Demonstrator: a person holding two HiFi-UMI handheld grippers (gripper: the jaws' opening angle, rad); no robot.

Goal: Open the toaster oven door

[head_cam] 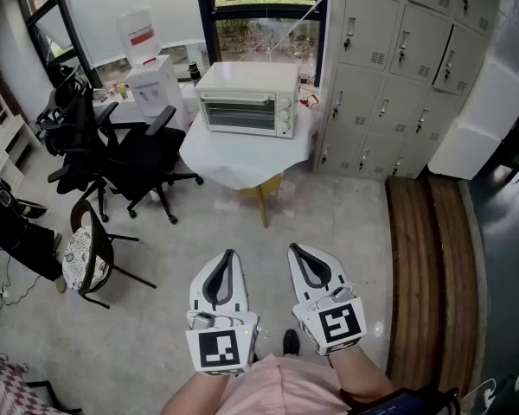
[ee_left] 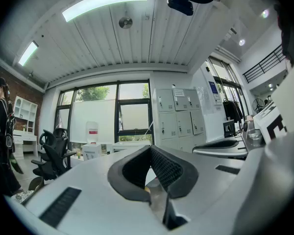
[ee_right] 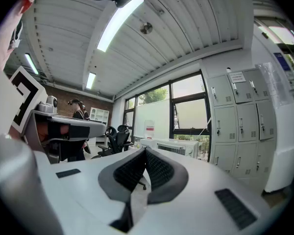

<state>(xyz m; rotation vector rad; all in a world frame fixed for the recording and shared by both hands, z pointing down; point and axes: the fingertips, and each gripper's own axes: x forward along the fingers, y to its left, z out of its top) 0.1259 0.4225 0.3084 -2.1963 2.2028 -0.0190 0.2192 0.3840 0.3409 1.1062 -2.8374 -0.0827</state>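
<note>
Head view: oven shut, well off on table. Both left gripper and right gripper pinched together, empty. Best approach, part one, catch top handle.

White toaster oven, door shut

Daylight through the windows makes everything bright, shadows soft. My gripper views curve toward black corners, and the ceiling strip glares.
</note>
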